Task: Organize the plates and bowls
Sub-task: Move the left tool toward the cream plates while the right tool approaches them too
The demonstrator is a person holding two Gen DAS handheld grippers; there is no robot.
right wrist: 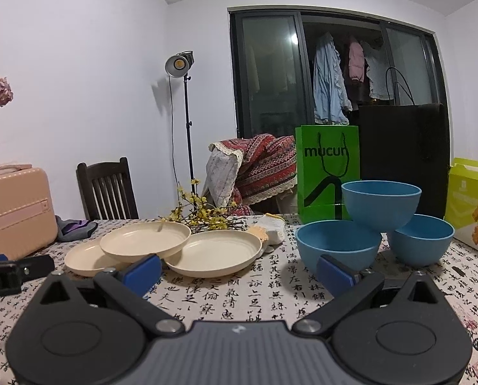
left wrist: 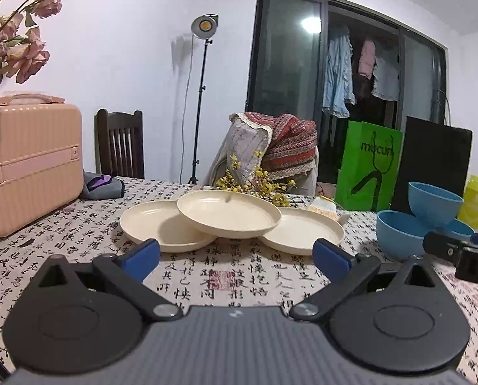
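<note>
Plates, three, cream and shallow, are seen mid-table on the tablecloth, one propped across two. Bowls, three, blue, are grouped rightward, one perched on two. Left gripper and right gripper are held low, jaws wide apart, empty.
</note>
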